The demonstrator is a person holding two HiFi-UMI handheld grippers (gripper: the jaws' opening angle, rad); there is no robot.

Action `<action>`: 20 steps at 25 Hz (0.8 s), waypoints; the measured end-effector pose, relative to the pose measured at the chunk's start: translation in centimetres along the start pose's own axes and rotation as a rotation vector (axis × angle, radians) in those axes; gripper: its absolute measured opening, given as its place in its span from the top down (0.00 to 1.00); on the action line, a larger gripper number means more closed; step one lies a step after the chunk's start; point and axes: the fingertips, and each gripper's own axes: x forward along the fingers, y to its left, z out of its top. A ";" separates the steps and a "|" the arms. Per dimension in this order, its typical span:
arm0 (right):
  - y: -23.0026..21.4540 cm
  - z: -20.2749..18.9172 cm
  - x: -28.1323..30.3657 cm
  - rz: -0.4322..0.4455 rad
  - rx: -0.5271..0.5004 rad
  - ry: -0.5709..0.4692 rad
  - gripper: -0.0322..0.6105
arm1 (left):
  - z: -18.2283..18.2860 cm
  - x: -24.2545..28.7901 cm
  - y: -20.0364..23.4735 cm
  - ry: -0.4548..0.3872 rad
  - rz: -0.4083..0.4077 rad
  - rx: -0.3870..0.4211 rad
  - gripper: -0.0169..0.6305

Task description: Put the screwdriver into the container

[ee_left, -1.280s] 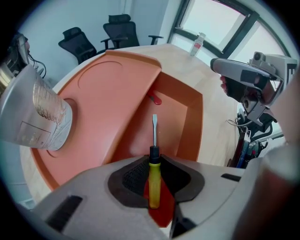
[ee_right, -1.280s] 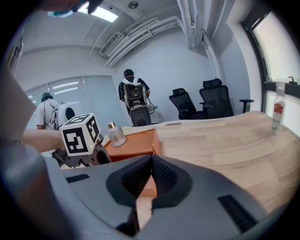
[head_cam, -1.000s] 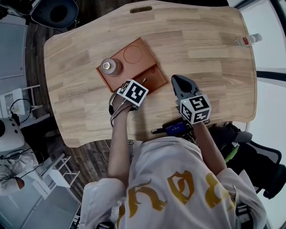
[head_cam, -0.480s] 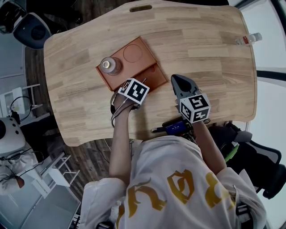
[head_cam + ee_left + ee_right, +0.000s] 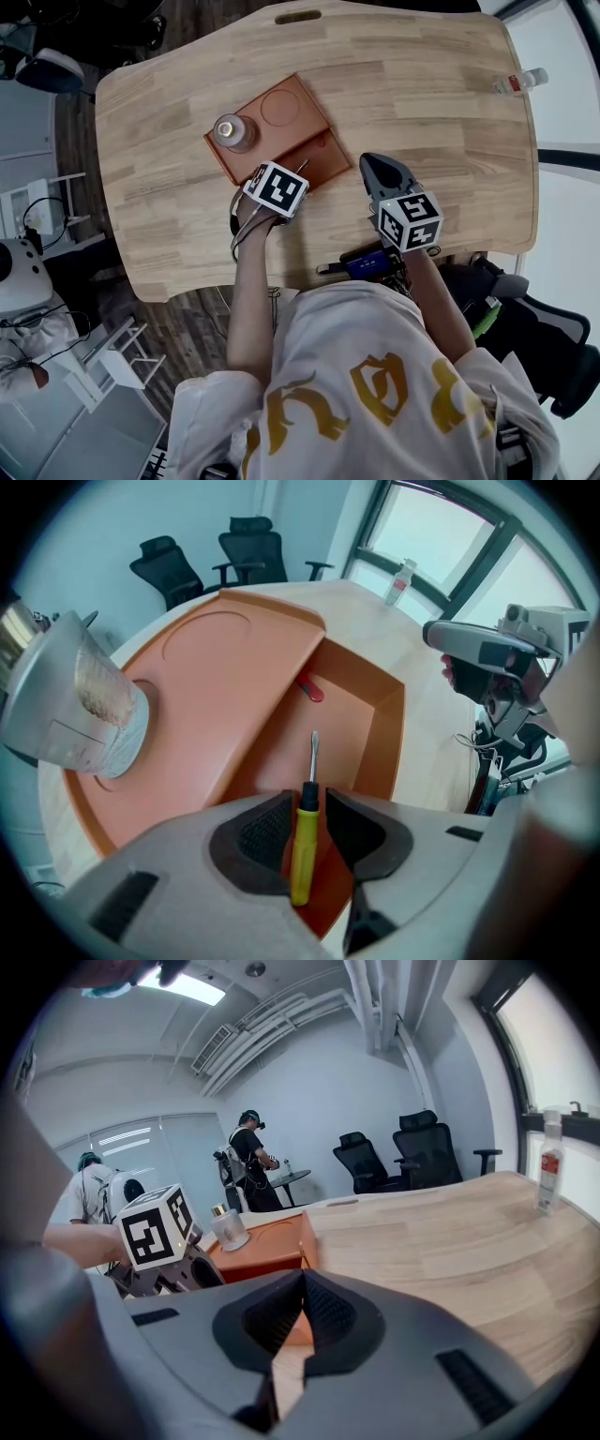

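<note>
Our left gripper [image 5: 307,810] points steeply down over the deep compartment of the orange plastic tray [image 5: 234,696]. Its fingers have just been opening and now stand wide. The yellow-handled screwdriver [image 5: 301,855] lies between them, handle close against the left pad and clear of the right, with its metal shaft reaching out beyond the fingertips toward a small red piece [image 5: 312,692]. We judge it released and lying inside the compartment. Our right gripper [image 5: 301,1302] has its fingers closed on nothing, with the tray's corner just beyond them.

The risk is in pulling away. If the left pad clings to the handle, lifting could drag or roll the screwdriver toward the compartment's near edge and tip it out.
</note>
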 end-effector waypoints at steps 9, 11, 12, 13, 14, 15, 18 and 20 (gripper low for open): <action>0.2 -0.2 -1.2 -0.040 -0.018 0.028 0.93 | 0.8 -5.7 0.1 -0.260 0.051 -0.097 0.85; 0.5 0.1 -1.5 -0.033 -0.028 0.015 0.94 | 1.2 -7.2 0.4 -0.353 0.071 -0.129 0.91; 0.8 0.3 -1.7 -0.030 -0.034 0.010 0.94 | 1.4 -7.9 0.6 -0.401 0.079 -0.145 0.93; 1.0 0.4 -1.9 -0.029 -0.040 0.006 0.94 | 1.5 -8.5 0.6 -0.448 0.083 -0.162 0.94; 1.2 0.6 -2.1 -0.028 -0.044 0.000 0.94 | 1.7 -9.1 0.5 -0.495 0.082 -0.180 0.95; 1.4 0.7 -2.3 -0.026 -0.048 -0.005 0.94 | 1.9 -9.7 0.4 -0.543 0.078 -0.201 0.95; 2.2 1.4 -3.0 -0.013 -0.050 -0.026 0.94 | 2.0 -11.8 -0.1 -0.689 0.064 -0.260 0.95; 2.8 2.5 -3.6 0.011 -0.037 -0.061 0.94 | 2.0 -13.2 -0.2 -0.783 0.075 -0.292 0.96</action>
